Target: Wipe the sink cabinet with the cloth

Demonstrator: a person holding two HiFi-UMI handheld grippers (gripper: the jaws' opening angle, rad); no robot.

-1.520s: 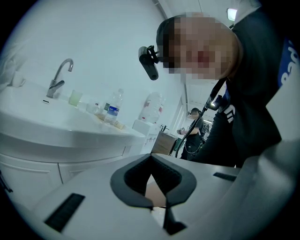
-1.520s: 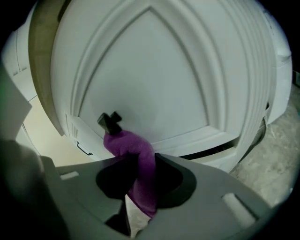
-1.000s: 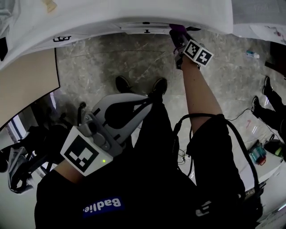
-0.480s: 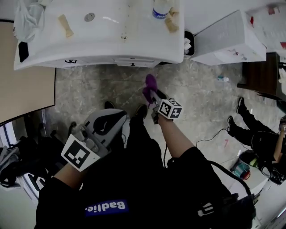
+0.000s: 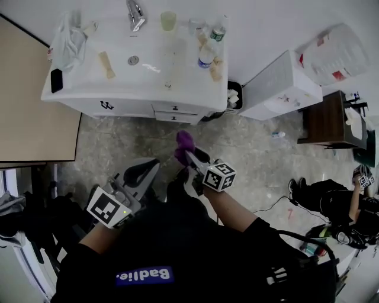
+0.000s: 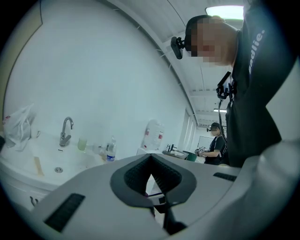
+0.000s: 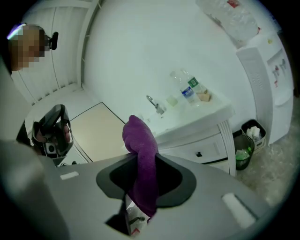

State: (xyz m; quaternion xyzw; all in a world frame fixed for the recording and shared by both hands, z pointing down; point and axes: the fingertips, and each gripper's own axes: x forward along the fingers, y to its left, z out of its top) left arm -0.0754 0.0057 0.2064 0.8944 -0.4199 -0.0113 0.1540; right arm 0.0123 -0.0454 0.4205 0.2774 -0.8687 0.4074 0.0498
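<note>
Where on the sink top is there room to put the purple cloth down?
The sink top is bare between the drain and the bottles. Along the back it is crowded: tap, cup, more bottles. The plastic bag fills the left end.

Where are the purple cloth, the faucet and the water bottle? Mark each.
purple cloth (image 7: 140,154), right gripper view, its middle fold.
faucet (image 5: 135,12), head view, its spout.
water bottle (image 5: 205,59), head view, its label.
</note>
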